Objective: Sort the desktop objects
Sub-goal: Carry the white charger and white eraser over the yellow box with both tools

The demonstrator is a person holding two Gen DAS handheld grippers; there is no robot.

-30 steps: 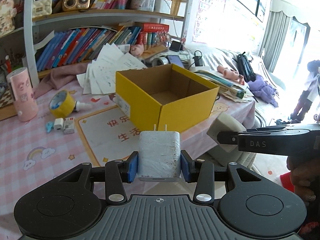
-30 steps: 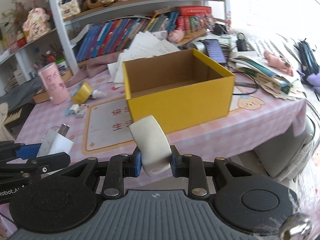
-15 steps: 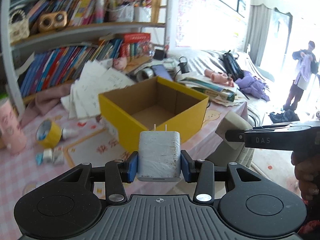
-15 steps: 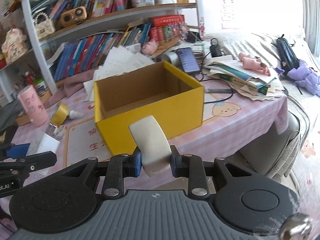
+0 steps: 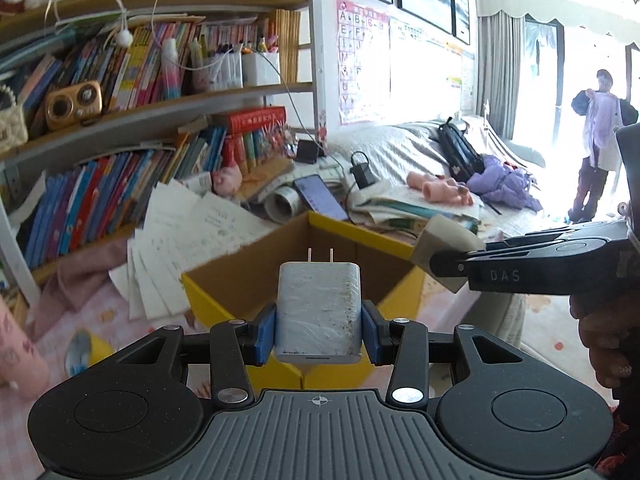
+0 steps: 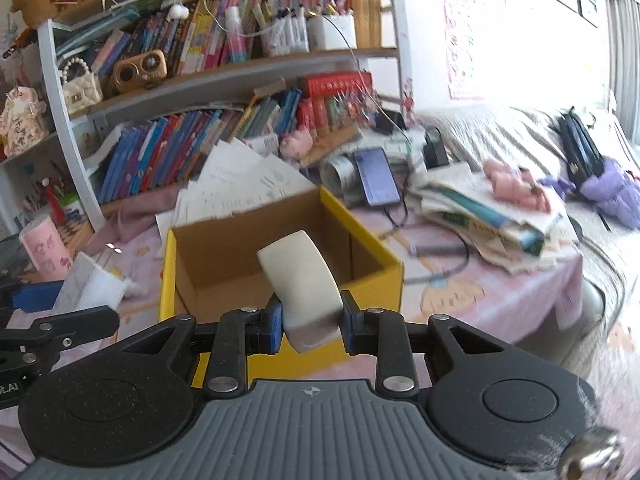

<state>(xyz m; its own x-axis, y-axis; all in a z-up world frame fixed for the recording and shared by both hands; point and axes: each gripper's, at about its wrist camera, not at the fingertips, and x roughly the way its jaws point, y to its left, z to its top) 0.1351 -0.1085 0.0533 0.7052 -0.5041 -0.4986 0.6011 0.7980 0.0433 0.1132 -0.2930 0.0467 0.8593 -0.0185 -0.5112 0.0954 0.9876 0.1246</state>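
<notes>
both grippers have swung in toward the open yellow box (image 6: pixel 280 264) since a second ago, the left gripper (image 5: pixel 319 328) clamped on the white charger (image 5: pixel 319 312), the right gripper (image 6: pixel 310 322) on the pale eraser (image 6: pixel 300 280), so dropping them in looks next.

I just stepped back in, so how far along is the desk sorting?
Nothing visible inside the yellow box yet. In hand: left gripper clamps a white charger, right gripper an eraser, both near the box. Left: tape roll on the table.

Yellow box (image 5: pixel 404 292), pink checked tablecloth (image 6: pixel 520 296)
</notes>
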